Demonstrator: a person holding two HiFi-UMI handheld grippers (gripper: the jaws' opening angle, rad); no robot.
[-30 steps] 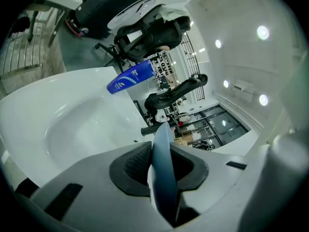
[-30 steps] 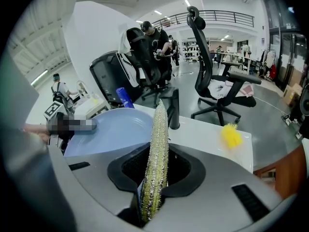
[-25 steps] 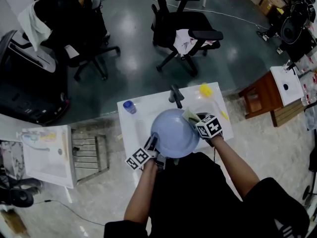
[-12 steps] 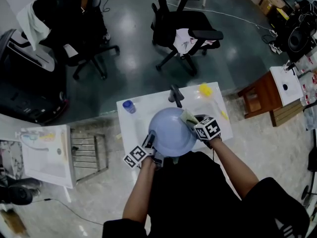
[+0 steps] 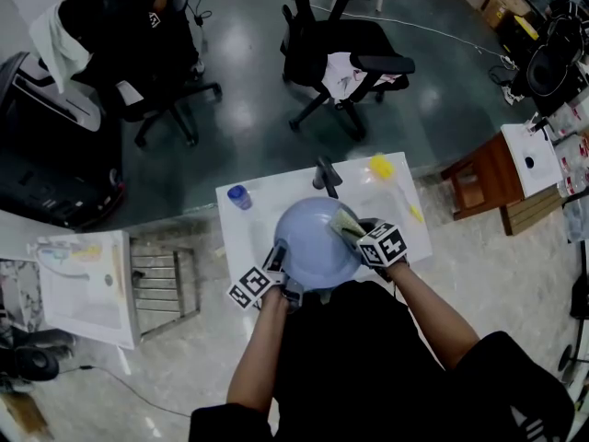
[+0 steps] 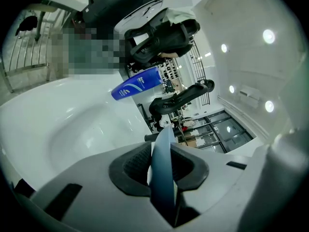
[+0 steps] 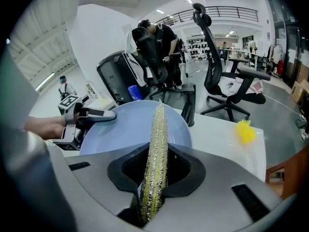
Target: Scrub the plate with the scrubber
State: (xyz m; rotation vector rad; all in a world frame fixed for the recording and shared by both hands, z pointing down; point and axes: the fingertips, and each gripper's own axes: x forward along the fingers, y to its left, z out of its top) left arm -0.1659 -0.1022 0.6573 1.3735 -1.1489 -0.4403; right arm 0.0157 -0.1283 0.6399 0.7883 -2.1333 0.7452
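Observation:
A pale blue plate [image 5: 313, 247] is held tilted over the white sink [image 5: 241, 238]. My left gripper [image 5: 281, 273] is shut on the plate's near-left rim; in the left gripper view the rim [image 6: 161, 178] stands edge-on between the pads. My right gripper [image 5: 359, 233] is shut on a flat yellow-green scrubber [image 5: 344, 220], which lies against the plate's right side. In the right gripper view the scrubber [image 7: 157, 149] sticks up between the jaws, with the plate [image 7: 120, 129] behind it and the left gripper [image 7: 84, 116] at the plate's far edge.
A black faucet [image 5: 327, 178] stands at the back of the sink. A blue bottle [image 5: 239, 197] sits at the back left and a yellow brush [image 5: 382, 167] at the back right. Two office chairs [image 5: 345, 49] stand beyond the sink unit, and a metal rack [image 5: 166, 284] is at its left.
My right gripper has slid the scrubber a little left and nearer across the plate. The left gripper keeps its hold, and the plate has shifted slightly left.

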